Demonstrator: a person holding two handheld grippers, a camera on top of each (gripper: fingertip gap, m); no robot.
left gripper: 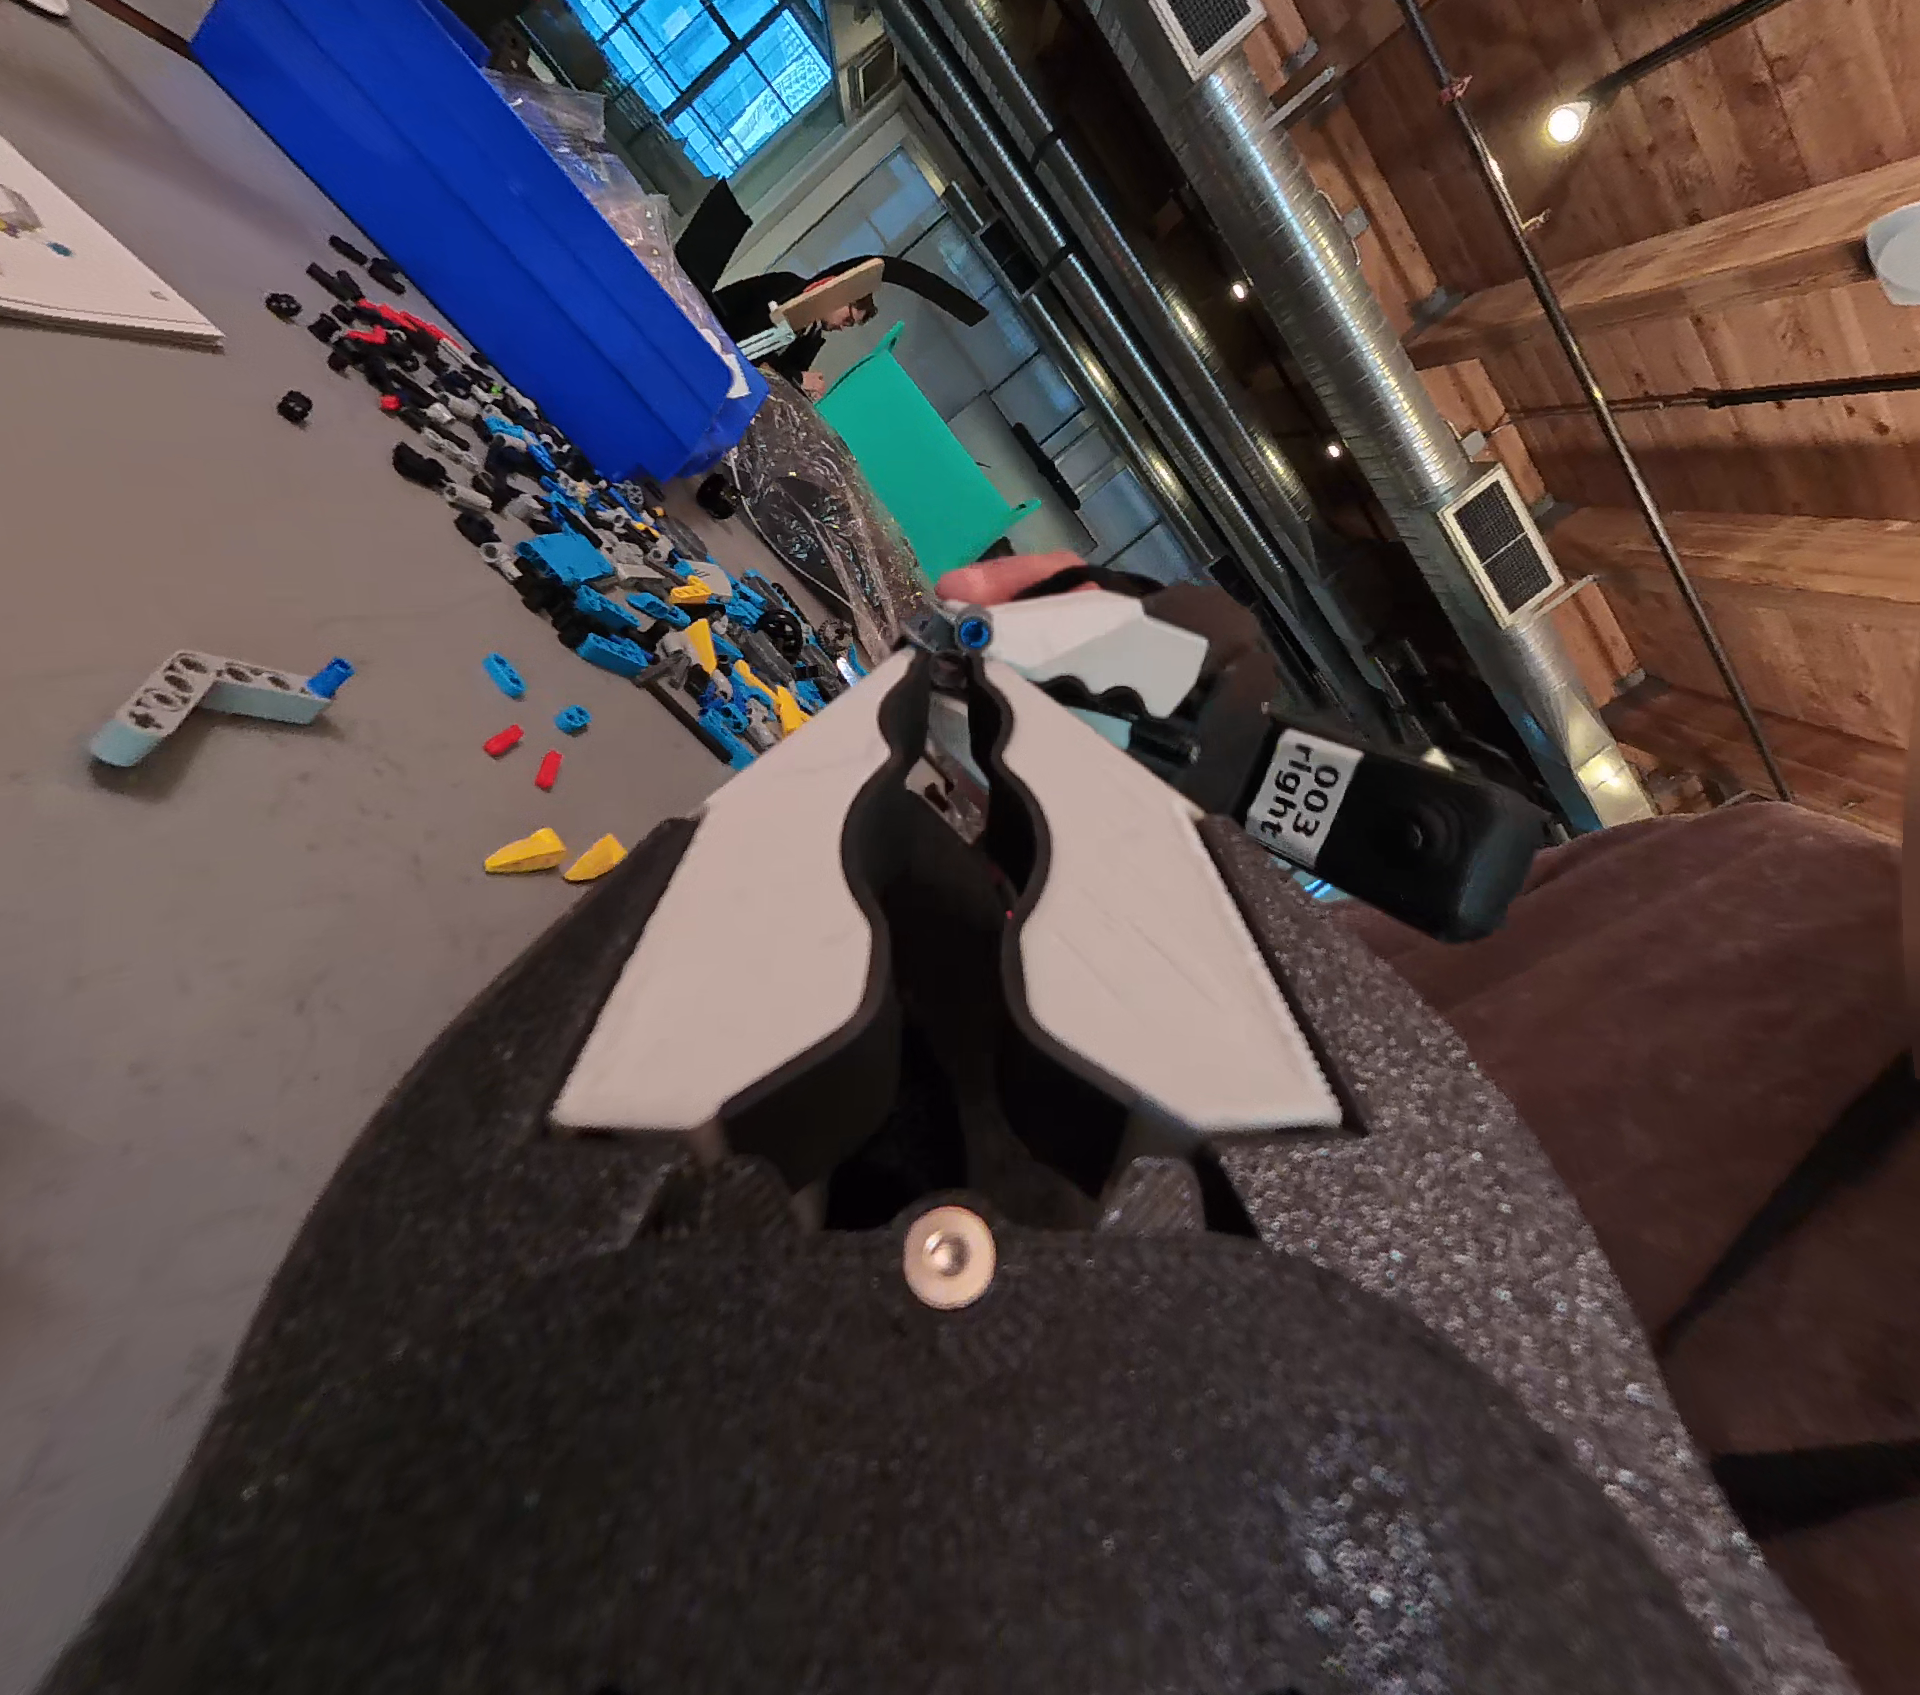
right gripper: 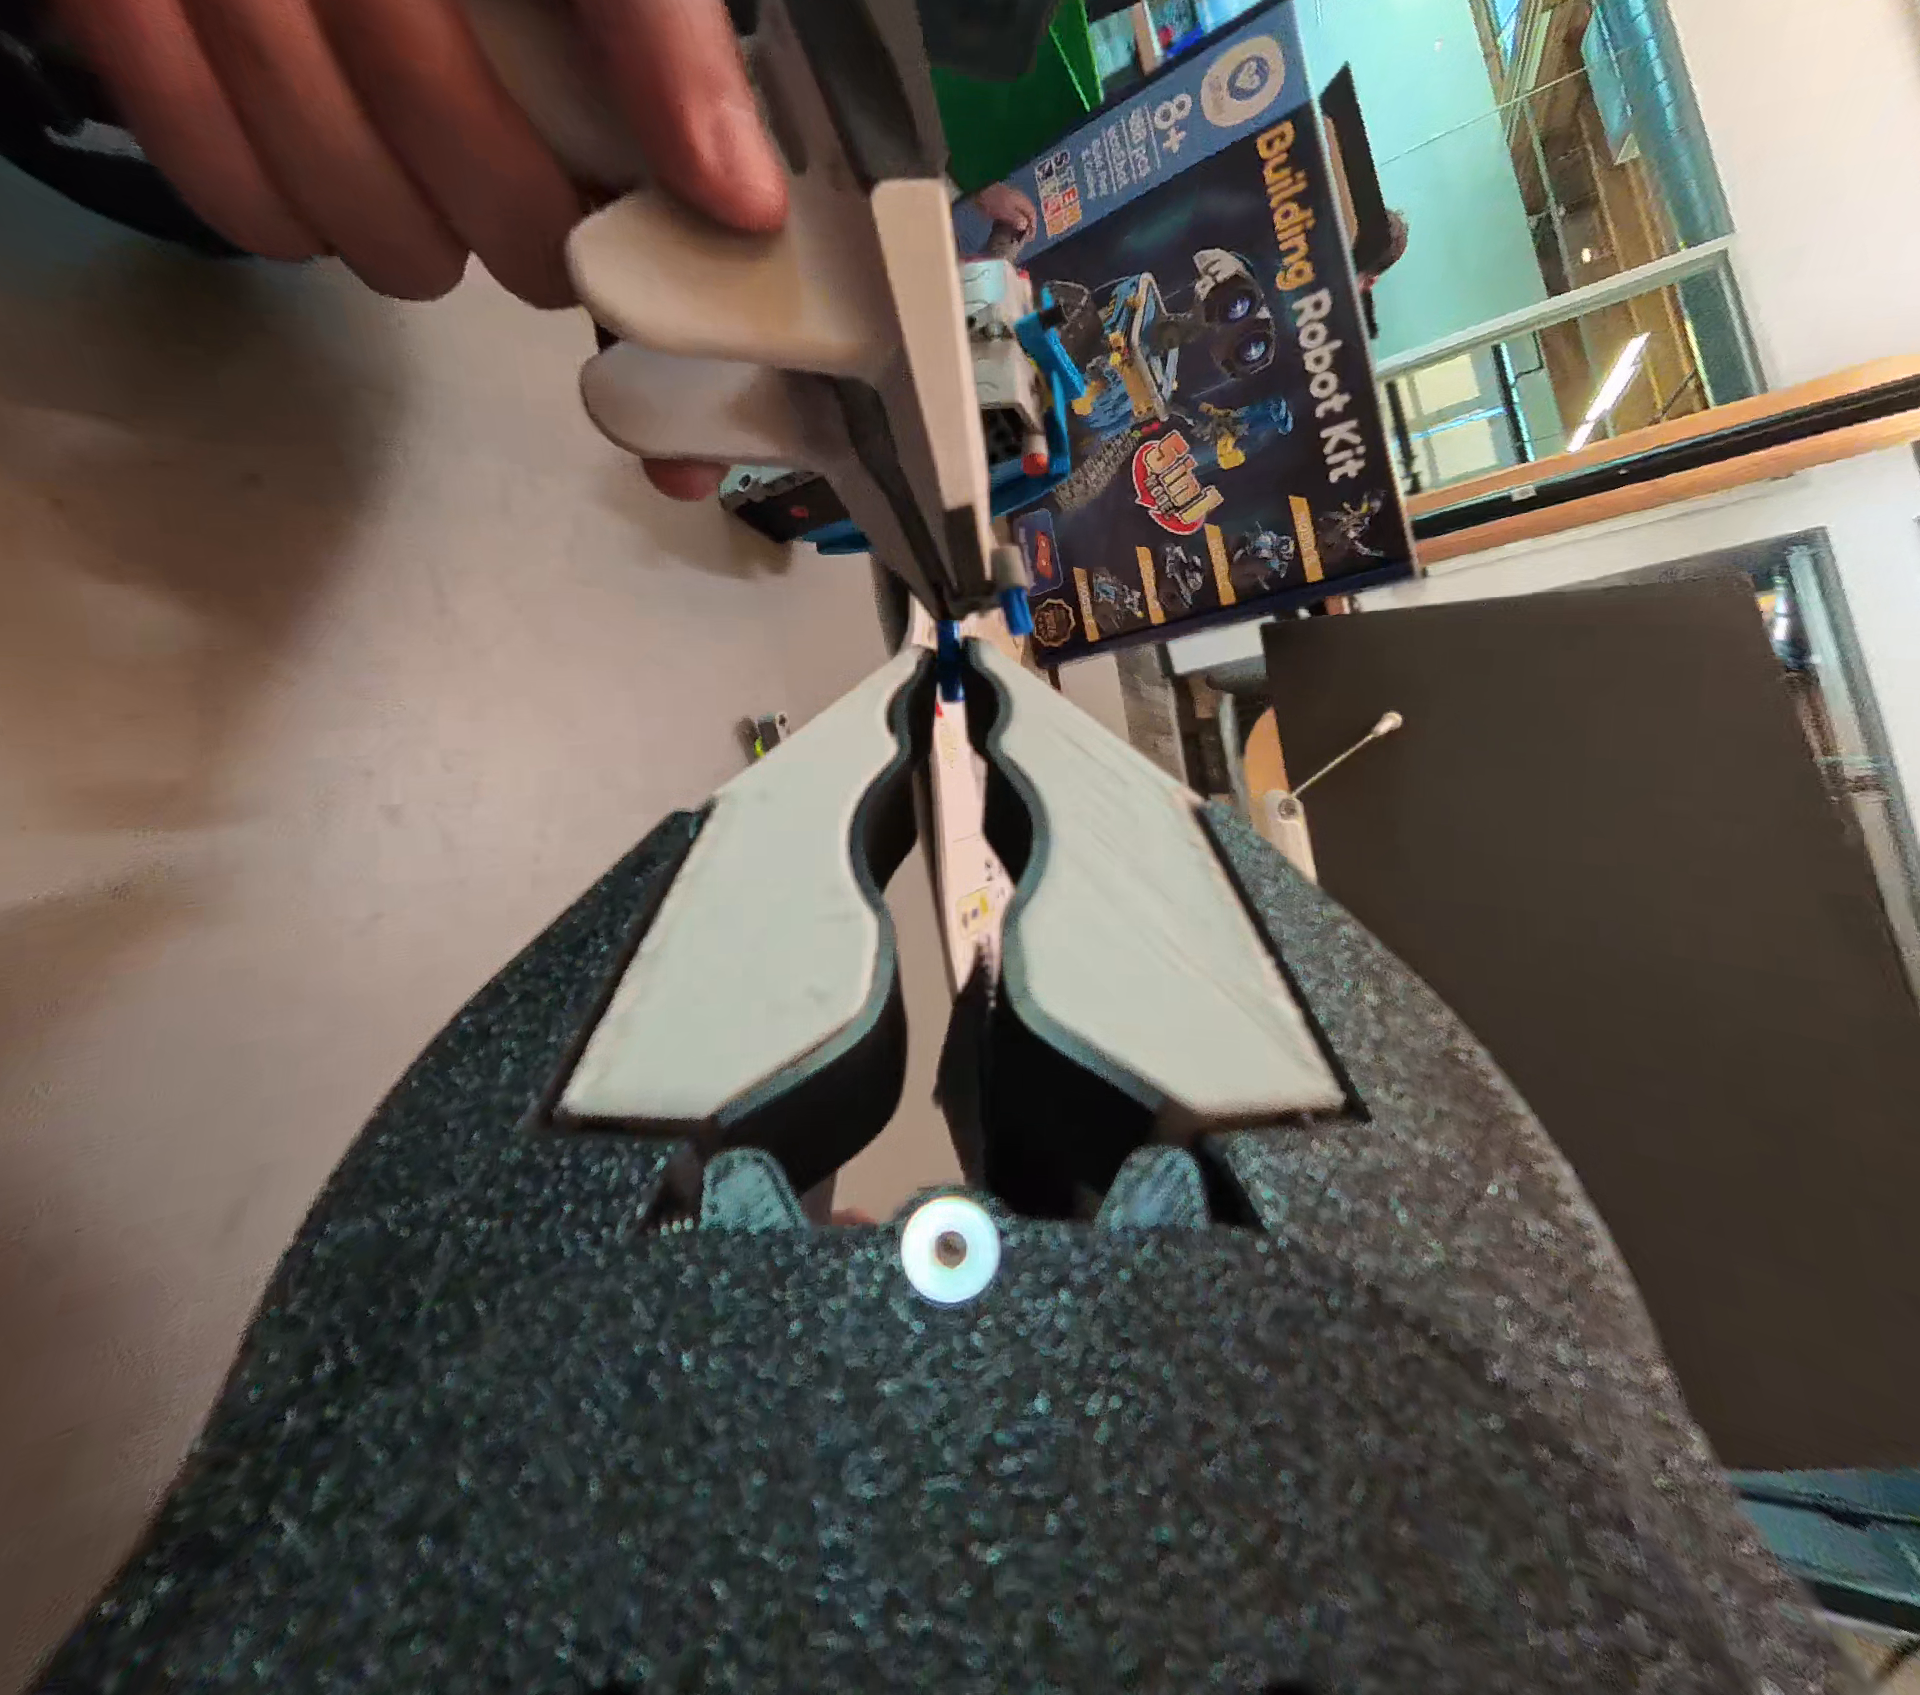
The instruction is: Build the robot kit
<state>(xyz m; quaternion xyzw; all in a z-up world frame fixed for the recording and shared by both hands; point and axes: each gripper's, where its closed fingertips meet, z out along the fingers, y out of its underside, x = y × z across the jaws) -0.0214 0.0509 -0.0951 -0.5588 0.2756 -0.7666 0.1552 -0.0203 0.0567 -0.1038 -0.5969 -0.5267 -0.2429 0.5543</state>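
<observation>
My left hand-held gripper (left gripper: 951, 658) pinches a grey connector with blue pin (left gripper: 961, 633); right hand-held gripper (right gripper: 948, 658) pinches a blue pin (right gripper: 948, 666), tips meeting above the worktop (left gripper: 260, 918) for alignment.

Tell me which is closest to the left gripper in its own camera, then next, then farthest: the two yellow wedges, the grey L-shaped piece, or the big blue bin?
Measured from the left gripper:
1. The two yellow wedges, on the table just left of its fingers.
2. The grey L-shaped piece, farther left on the table.
3. The big blue bin, at the back behind the pile of bricks.
</observation>
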